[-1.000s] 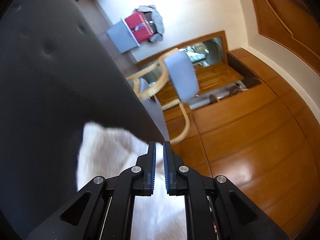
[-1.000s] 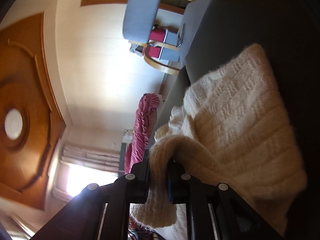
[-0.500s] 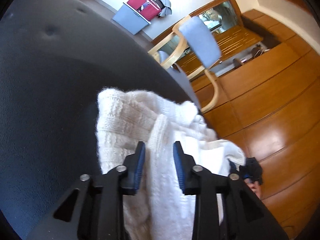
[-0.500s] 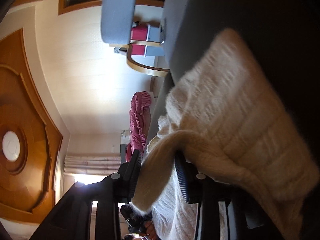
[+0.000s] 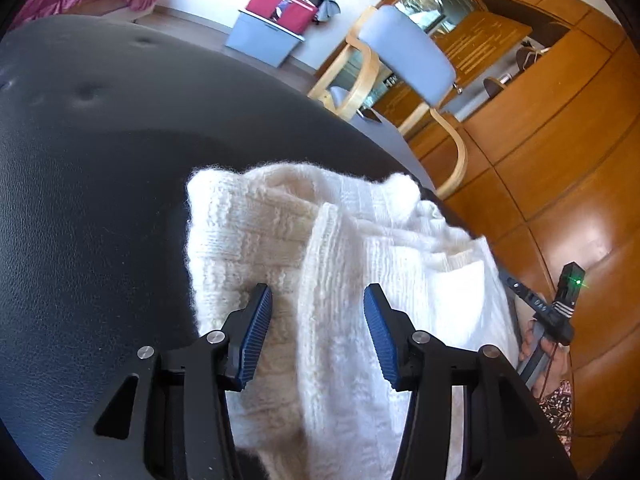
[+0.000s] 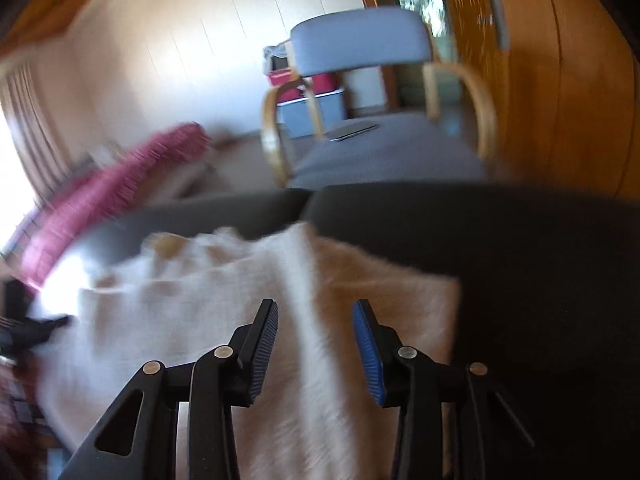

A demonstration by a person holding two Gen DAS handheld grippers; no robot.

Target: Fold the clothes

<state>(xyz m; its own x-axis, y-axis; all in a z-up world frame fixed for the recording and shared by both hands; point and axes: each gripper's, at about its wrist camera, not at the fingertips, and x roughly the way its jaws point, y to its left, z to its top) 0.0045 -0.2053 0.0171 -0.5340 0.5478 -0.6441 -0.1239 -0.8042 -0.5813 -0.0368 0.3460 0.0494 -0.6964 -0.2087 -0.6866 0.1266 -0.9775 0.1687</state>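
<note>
A cream knitted sweater [image 5: 280, 232] lies bunched on a black padded surface [image 5: 80, 184]. My left gripper [image 5: 316, 300] is open just above it, with a folded ridge of the knit running between the jaws, not pinched. The sweater also shows in the right wrist view [image 6: 224, 304], blurred by motion. My right gripper [image 6: 316, 316] is open over it, a strip of knit lying between the jaws. The other hand-held gripper [image 5: 556, 312] shows at the right edge of the left wrist view.
A wooden armchair with grey cushions [image 5: 404, 56] stands past the black surface's far edge [image 6: 400, 200]. A grey box with a red bag [image 5: 276, 20] sits by the wall. A pink ruffled cloth [image 6: 112, 188] lies at the left. Wood panelling [image 5: 560, 128] is at the right.
Both grippers have opened and let go of the sweater. Both have swung round to face the sweater on the black surface. The right wrist view is now blurred by motion.
</note>
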